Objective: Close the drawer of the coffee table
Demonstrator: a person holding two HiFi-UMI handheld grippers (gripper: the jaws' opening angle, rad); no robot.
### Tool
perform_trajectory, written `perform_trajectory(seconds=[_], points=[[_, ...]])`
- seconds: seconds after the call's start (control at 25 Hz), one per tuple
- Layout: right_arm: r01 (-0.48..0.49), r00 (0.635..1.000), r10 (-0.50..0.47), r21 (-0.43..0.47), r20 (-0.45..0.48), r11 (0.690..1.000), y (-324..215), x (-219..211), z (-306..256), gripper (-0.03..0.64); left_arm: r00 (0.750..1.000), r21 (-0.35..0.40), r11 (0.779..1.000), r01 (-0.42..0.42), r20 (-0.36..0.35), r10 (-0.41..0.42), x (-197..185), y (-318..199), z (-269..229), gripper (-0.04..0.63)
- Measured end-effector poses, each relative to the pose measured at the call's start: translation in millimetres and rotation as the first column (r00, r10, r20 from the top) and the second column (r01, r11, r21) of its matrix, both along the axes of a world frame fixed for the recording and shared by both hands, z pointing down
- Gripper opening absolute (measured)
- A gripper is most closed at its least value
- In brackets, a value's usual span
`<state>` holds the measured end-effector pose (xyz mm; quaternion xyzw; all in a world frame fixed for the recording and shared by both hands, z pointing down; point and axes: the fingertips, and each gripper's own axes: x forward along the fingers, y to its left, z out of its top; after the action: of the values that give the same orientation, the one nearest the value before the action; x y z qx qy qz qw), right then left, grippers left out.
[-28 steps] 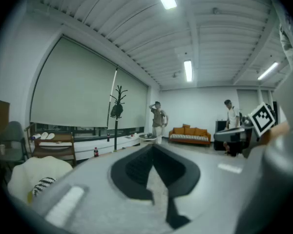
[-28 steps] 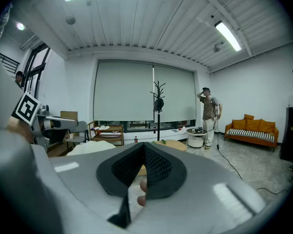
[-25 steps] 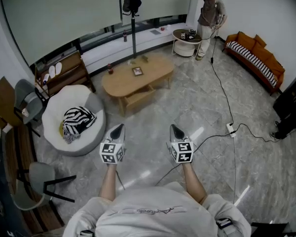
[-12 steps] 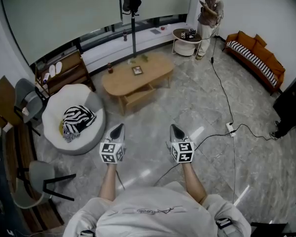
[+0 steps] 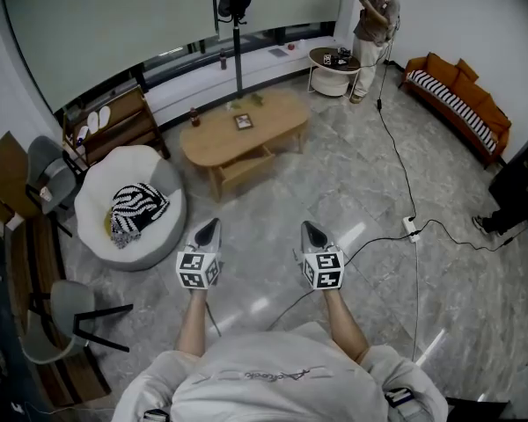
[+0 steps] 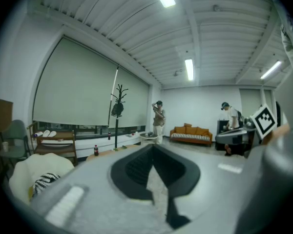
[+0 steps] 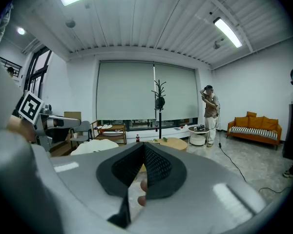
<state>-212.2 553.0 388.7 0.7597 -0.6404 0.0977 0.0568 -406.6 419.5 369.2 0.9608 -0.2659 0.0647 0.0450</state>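
Grey stone-look floor (image 5: 352,174) fills most of our head view, with a pale roller blind (image 5: 114,25) spanning the wall at 11 o'clock. An orange sofa (image 5: 458,104) with a striped throw lines the wall at 2 o'clock. At 10 o'clock sits a round white armchair (image 5: 97,192) with a zebra-striped cushion (image 5: 136,211) in its seat.

Dead ahead at 12 o'clock, well apart from us, stands the oval wooden coffee table (image 5: 211,143). Its drawer (image 5: 244,170) juts out from under the near edge toward us, so it is open. A small framed picture (image 5: 244,123) lies on the tabletop.

Behind the table rises a black coat stand (image 5: 238,51) with something dark hung near its top. At 1 o'clock a person (image 5: 372,20) stands with 1 arm raised, just beside a small round side table (image 5: 319,60).

A black cable (image 5: 396,161) runs across the floor from that corner to a white power strip (image 5: 410,228) at 3 o'clock.

Nearest us, we hold 2 tools out side by side over bare floor, both pointing at the table. The left gripper (image 5: 209,229) has its jaws pressed together with nothing gripped, as its own view confirms. The right gripper (image 5: 311,229) is likewise clenched and carries nothing. Neither touches the table or the drawer.
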Motion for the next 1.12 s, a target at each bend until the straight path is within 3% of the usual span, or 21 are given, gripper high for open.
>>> perform_trajectory(seconds=[0.56,1.12], points=[[0.036,0.999,-0.035,-0.015,0.003,0.999,31,43,6,0.006,1.0,0.001,1.0,0.007,0.011,-0.007,50,37,-1,0.0],[0.046,0.999,-0.045,-0.041,0.014,0.998,30,54,22,0.006,1.0,-0.015,1.0,0.021,0.022,-0.02,58,30,13,0.0]])
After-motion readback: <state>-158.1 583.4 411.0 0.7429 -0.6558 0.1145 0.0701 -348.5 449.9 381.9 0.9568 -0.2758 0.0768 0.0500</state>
